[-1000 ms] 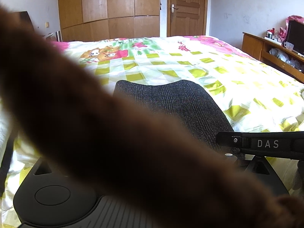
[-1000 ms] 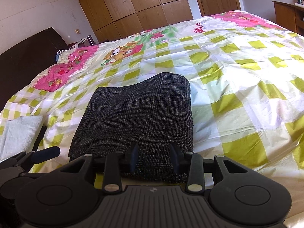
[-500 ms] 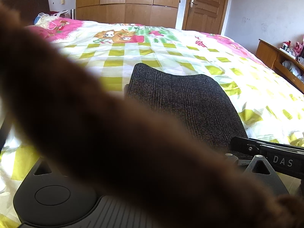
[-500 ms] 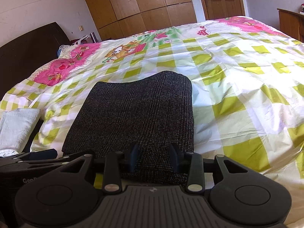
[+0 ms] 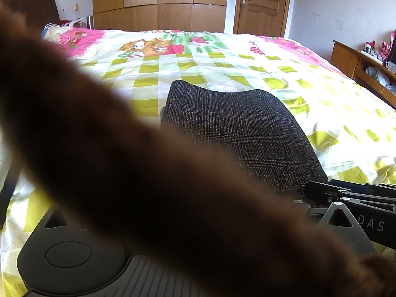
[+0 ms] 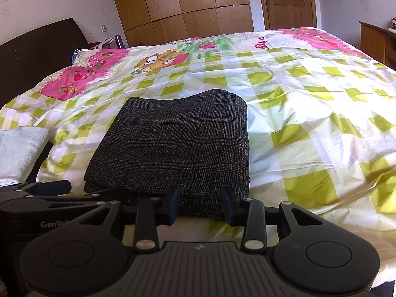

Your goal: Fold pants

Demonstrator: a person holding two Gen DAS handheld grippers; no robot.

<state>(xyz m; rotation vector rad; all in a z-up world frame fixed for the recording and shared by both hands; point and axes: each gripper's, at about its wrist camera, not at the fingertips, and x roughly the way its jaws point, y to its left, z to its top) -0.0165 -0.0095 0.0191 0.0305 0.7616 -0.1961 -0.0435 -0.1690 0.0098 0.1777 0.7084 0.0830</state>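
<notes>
Ahead of me spreads a bed cover (image 6: 297,94) in yellow-green checks with pink cartoon corners. A dark headboard (image 6: 37,47) stands at its left, a white towel (image 6: 19,148) below it. Wooden wardrobes (image 6: 183,7) and a door (image 6: 287,0) line the far wall; a wooden shelf unit (image 5: 361,69) sits right.

Right tongs (image 6: 200,206) agape; left tongs (image 6: 53,187) unclear.

Black plastic right hand-held gripper (image 6: 200,208), ribbed grey body, silver screws.
</notes>
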